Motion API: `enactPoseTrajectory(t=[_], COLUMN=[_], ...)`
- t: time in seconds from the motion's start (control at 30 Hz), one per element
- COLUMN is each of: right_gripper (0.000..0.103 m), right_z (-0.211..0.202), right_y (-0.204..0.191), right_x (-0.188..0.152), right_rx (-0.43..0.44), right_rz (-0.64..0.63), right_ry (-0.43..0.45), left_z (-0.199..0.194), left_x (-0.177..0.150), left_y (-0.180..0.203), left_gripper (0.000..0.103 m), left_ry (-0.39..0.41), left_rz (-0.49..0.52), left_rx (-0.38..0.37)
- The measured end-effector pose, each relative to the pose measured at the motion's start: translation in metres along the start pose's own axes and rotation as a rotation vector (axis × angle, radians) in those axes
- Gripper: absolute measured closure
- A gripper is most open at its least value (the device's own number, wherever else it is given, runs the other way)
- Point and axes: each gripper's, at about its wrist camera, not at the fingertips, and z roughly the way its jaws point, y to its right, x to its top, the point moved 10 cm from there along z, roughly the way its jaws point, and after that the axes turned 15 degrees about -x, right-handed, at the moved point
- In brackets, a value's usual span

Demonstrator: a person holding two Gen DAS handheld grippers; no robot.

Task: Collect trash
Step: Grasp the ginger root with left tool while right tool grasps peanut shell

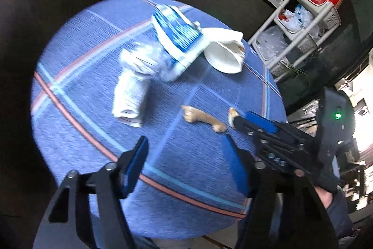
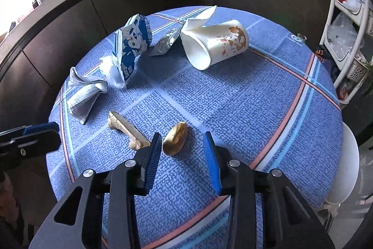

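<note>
On the round blue-clothed table (image 2: 256, 120) lie a tipped paper cup (image 2: 216, 46), a blue-and-white carton (image 2: 132, 43), a silver foil wrapper (image 2: 165, 42), a crumpled white wrapper (image 2: 86, 92), a bone (image 2: 127, 130) and a small brown scrap (image 2: 174, 139). My right gripper (image 2: 182, 134) stands open astride the scrap; the left pad is close to it and the right pad is clear of it. In the left wrist view my left gripper (image 1: 186, 153) hangs open over bare cloth, just short of the bone (image 1: 202, 118). The right gripper (image 1: 256, 125) partly hides the scrap (image 1: 233, 114).
Dark cabinets curve behind the table under a counter crowded with appliances. A white rack of baskets (image 2: 349, 39) stands at the right, with a white stool (image 2: 345, 167) by the table edge. My left gripper (image 2: 30, 139) shows at the left edge of the right wrist view.
</note>
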Motion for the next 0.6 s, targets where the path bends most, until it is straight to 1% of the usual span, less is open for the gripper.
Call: enactPoseTrajectory(t=[0.07,0.1,0.13,0.17,0.23,0.33,0.47,0.6], right_gripper=[0.071,0.076,0.085,0.086,0.087,0.087,0.087,0.087], right_z=[0.002,0.002,0.003,0.004,0.003,0.000,-0.004,-0.006], right_y=[-0.001,-0.002,-0.002,-0.001,0.001,0.006,0.014,0.021], right_x=[-0.001,0.000,0.000,0.000,0.000,-0.004,-0.011,-0.013], right_rx=[0.005,0.007,0.007,0.009,0.013,0.014,0.013,0.016], right_rz=[-0.006,-0.010,-0.015,-0.018,-0.016,-0.018,-0.013,0.017], right_ry=[0.009,0.011,0.017,0.021,0.028,0.029,0.027,0.027], left_z=[0.011,0.014,0.018,0.023,0.033,0.047,0.065,0.079], left_x=[-0.002,-0.004,-0.004,-0.004,-0.003,0.001,0.011,0.017], left_y=[0.003,0.003,0.005,0.006,0.008,0.008,0.008,0.010], left_gripper=[0.048,0.050,0.051,0.052,0.060,0.063,0.063,0.064], left_ry=[-0.020,-0.025,-0.031,-0.037,-0.044,-0.046,-0.031,-0.031], left_rz=[-0.016,-0.023,-0.030,-0.042,-0.076,-0.116,-0.150,-0.141], left_rx=[-0.024,-0.030,-0.037,-0.045,-0.070,-0.068,-0.017,0.036])
